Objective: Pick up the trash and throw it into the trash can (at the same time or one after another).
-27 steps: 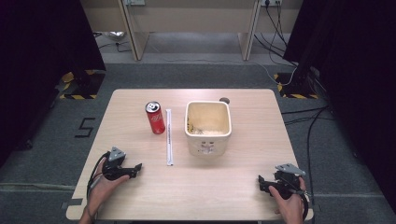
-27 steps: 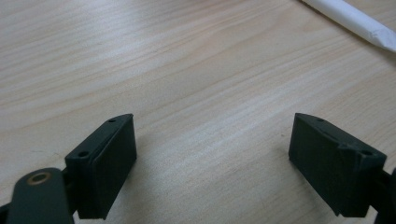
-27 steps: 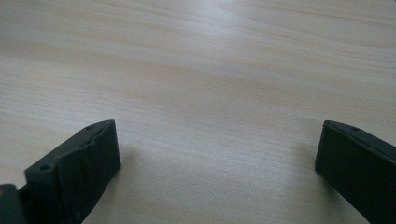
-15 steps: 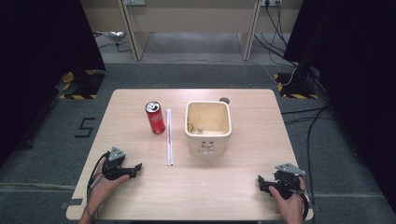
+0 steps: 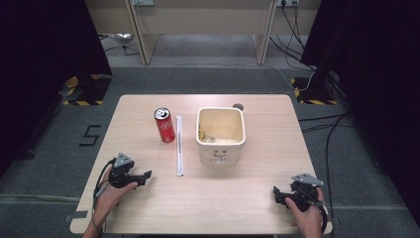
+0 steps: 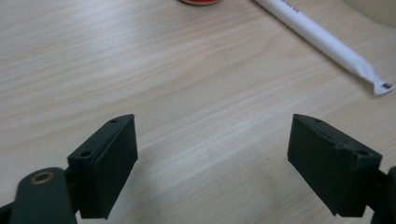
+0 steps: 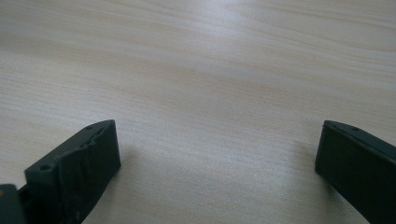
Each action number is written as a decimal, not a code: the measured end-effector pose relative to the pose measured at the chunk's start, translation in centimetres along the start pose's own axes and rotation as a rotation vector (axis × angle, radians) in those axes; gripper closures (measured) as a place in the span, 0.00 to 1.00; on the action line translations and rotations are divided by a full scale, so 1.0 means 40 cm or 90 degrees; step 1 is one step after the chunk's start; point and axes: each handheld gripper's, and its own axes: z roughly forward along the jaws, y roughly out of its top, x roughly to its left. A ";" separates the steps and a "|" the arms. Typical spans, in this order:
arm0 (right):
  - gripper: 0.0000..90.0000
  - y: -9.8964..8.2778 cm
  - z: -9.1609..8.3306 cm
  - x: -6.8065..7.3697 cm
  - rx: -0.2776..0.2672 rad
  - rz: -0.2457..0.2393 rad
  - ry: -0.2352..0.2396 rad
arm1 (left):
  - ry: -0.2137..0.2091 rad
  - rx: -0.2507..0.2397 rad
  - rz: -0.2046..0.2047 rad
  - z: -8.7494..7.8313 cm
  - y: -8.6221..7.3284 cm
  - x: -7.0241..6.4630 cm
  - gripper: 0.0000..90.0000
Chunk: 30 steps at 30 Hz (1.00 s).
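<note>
Both grippers rest at the same places as a moment before, and no object has moved. Left gripper [image 5: 143,176] lies near the table's [image 5: 247,208] front left corner, its jaws wide apart with bare wood between them. Right gripper [image 5: 277,194] lies near the front right corner, also wide open and empty. Closest to the left gripper is the wrapped white straw [image 5: 179,145], between the red can [image 5: 164,125] and the cream tub [image 5: 221,135]. Print on the can and the tub is too small to read.

Matt pale wood table [image 5: 247,198] (fine grain); paper-wrapped straw [image 5: 179,144]; glossy can [image 5: 164,125].
</note>
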 end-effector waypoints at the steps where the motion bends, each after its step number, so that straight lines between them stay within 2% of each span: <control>1: 0.00 0.000 0.000 0.000 0.000 -0.001 0.001 | -0.004 -0.002 -0.004 0.000 0.005 0.001 0.18; 16: 0.00 0.000 0.000 0.000 -0.001 -0.004 0.003 | -0.009 -0.039 0.004 0.011 0.112 -0.004 0.18; 18: 0.00 0.000 0.000 0.000 -0.001 -0.004 0.004 | -0.019 -0.044 0.002 0.009 0.127 -0.005 0.18; 21: 0.00 0.000 0.000 0.000 -0.001 -0.005 0.004 | -0.020 -0.051 0.005 0.009 0.148 -0.009 0.18; 30: 0.00 0.000 0.000 0.000 0.000 -0.005 0.005 | -0.015 -0.056 0.007 0.052 0.195 0.001 0.18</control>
